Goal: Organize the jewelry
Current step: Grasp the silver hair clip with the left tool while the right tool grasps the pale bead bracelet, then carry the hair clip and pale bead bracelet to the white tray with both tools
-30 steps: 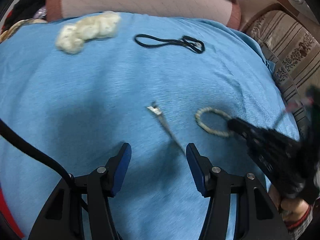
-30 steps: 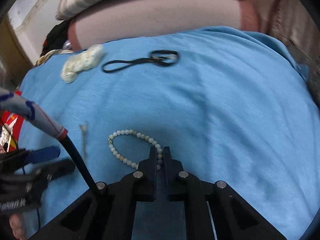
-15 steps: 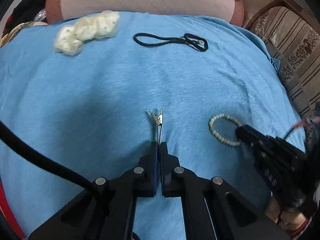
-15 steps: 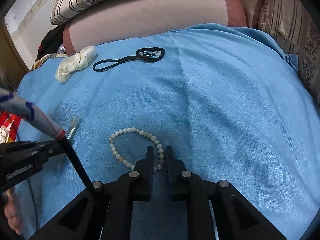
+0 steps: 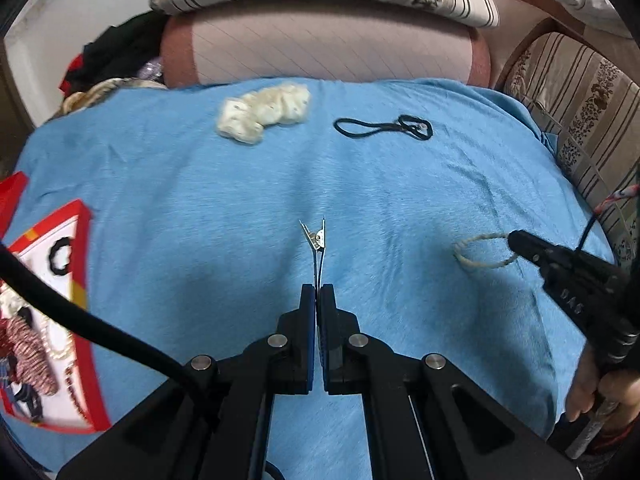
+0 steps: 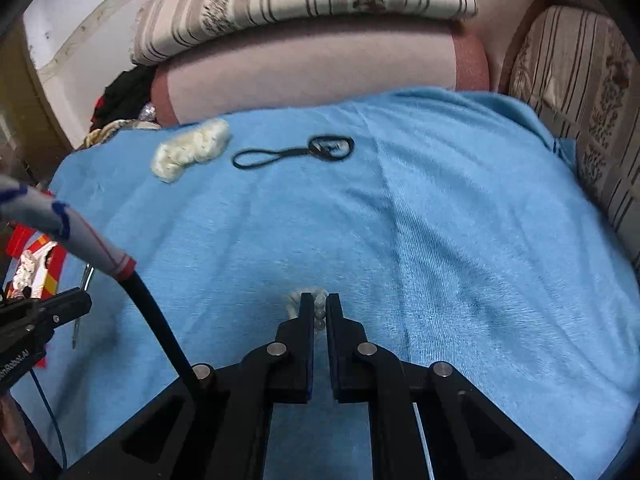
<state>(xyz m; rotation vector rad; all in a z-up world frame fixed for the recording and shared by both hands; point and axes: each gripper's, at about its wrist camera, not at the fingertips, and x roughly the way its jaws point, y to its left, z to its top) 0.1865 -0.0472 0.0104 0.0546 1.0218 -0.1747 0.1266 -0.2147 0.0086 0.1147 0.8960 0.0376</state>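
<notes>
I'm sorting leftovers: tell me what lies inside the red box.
The red box at the left holds a black ring, a striped red-and-white piece and beaded strands. The cable covers part; the rest is cut off.

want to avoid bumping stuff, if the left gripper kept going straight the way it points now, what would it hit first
The left gripper, shut on the metal hair clip, faces bare blue blanket. Further on, probably the pink cushion; the white scrunchie and black cord lie off to either side.

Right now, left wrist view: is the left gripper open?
No: the left gripper is shut on the metal hair clip, which juts out forward.
</notes>
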